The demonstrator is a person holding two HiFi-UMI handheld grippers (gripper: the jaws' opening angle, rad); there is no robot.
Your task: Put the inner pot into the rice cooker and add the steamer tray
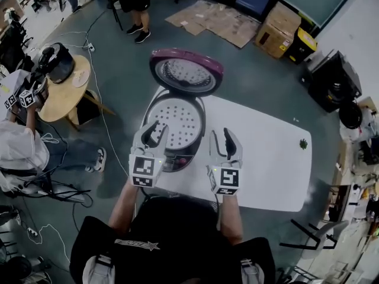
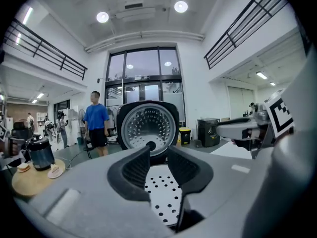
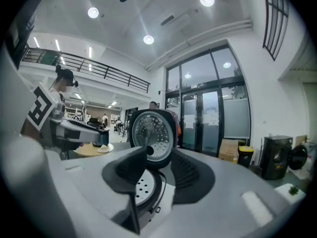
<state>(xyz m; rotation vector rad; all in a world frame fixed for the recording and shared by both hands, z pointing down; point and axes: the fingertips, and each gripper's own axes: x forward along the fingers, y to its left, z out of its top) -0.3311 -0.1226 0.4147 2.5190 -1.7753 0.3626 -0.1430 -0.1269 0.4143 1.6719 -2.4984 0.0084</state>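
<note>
The rice cooker (image 1: 172, 158) stands at the white table's left end with its maroon lid (image 1: 186, 70) swung up. A white perforated steamer tray (image 1: 176, 120) lies in its mouth and hides whatever is under it. My left gripper (image 1: 155, 132) hovers over the cooker's near left rim, open, nothing between its jaws. My right gripper (image 1: 224, 139) hovers just right of the cooker, also open and empty. In the left gripper view the tray (image 2: 163, 192) shows below the gripper (image 2: 158, 160), the lid (image 2: 148, 128) beyond. In the right gripper view the gripper (image 3: 158, 170) points at the lid (image 3: 151, 135).
The white table (image 1: 266, 152) bears a small green thing (image 1: 303, 143) near its right edge. A round wooden table (image 1: 65, 90) with a black cooker (image 1: 56, 61) stands to the left, a seated person (image 1: 21, 147) beside it. Another person (image 1: 133, 5) stands behind; cardboard boxes (image 1: 278, 22) lie at the back right.
</note>
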